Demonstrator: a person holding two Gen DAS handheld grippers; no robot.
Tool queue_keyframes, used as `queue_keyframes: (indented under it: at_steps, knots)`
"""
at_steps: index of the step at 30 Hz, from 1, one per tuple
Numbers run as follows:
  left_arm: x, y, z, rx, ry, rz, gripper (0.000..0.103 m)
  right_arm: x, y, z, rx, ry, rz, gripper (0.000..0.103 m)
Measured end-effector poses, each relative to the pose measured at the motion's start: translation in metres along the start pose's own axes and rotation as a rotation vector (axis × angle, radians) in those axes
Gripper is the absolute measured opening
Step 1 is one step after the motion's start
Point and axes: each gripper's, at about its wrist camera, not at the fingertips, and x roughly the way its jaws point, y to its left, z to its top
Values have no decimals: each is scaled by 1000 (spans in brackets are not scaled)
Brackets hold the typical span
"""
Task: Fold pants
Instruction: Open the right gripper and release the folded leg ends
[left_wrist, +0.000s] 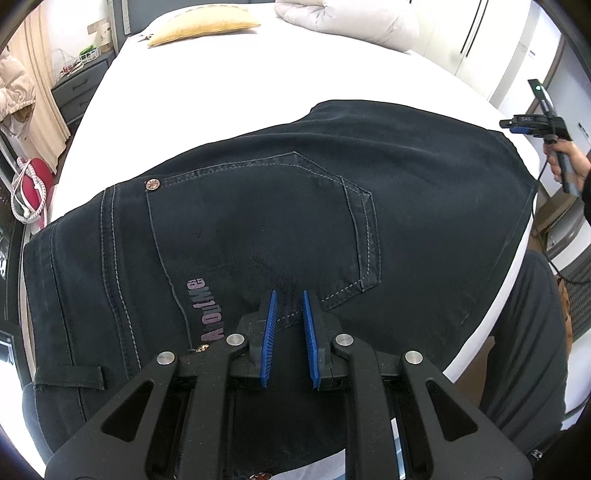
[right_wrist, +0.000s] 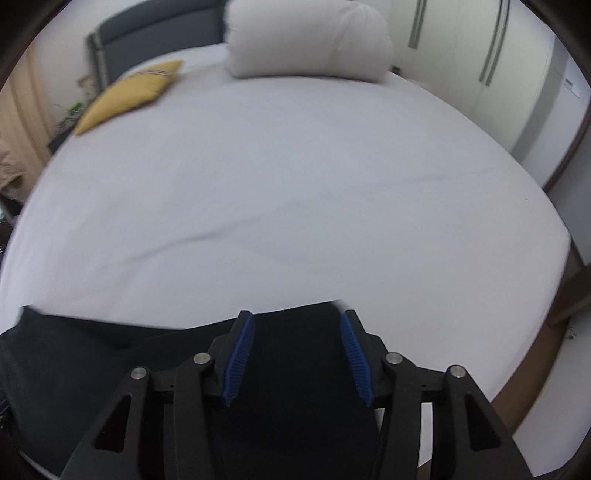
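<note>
Dark navy jeans lie folded on the white bed, back pocket up, with pink lettering near the waistband. My left gripper hovers just over the near pocket corner, its blue pads a narrow gap apart with nothing clearly pinched between them. My right gripper is open and empty above the far edge of the jeans. In the left wrist view the right gripper is held in a hand off the bed's right side.
The white sheet stretches beyond the jeans. A yellow cushion and a rolled white duvet lie at the head of the bed. White wardrobes stand on the right. A grey nightstand stands at left.
</note>
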Motion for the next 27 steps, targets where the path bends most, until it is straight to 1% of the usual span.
queue_keyframes:
  at_steps: [1,2,3,5,7,8,9,10,11,12,13,14,15,16,17,18,19,20,21,22,24,25,26,27]
  knots:
    - [1,0,1,4,3,0,14,6,-7,0,13,4,25,53]
    - [1,-1,2,5,6,-1,14,12,-14,0,34,13,75,53]
    - [2,-1,3,5,9,-1,14,19,-20,0,51,27,102,53]
    - [3,-1,5,5,15,0,14,31,-26,-3,36,58,111,53]
    - [4,-3,6,6,18,4,14,41,-24,-7,28,100,146,51]
    - [5,-3,7,7,19,6,14,44,-23,-8,33,112,156,43]
    - [6,-4,8,7,20,7,14,44,-22,-10,27,103,139,27]
    - [6,-4,8,6,20,8,14,44,-22,-11,23,93,121,21]
    - [7,-5,8,6,20,9,14,43,-26,-12,43,85,120,17]
    - [7,-5,8,7,20,9,14,42,-32,-11,70,75,129,13]
    - [7,-6,9,10,21,11,14,40,-35,-11,92,68,129,12]
    - [8,-6,8,10,20,12,14,39,-37,-12,103,60,110,10]
    - [7,-5,8,8,18,13,14,39,-37,-12,109,56,90,3]
    - [7,-5,7,5,17,14,14,37,-36,-12,111,39,24,3]
    - [8,-6,7,2,15,15,14,36,-40,-12,142,13,-51,1]
    - [8,-6,6,-3,11,18,14,38,-47,-12,192,-1,-64,0]
    - [9,-5,5,-7,6,18,14,47,-61,-15,277,10,-108,0]
    - [10,-5,4,-9,0,16,14,64,-84,-24,386,57,-118,0]
    - [11,-4,3,-9,-2,14,14,69,-94,-29,438,59,-78,0]
    - [11,-4,4,-12,-2,14,14,64,-97,-31,459,32,-65,0]
    - [10,-4,4,-21,0,13,14,39,-90,-30,424,-29,-172,0]
    - [11,-4,3,-18,-3,14,14,24,-87,-31,420,-67,-205,3]
    - [10,-4,3,-15,-5,16,14,5,-84,-31,417,-112,-197,8]
    - [10,-4,3,-13,-6,18,14,-16,-76,-32,413,-164,-105,8]
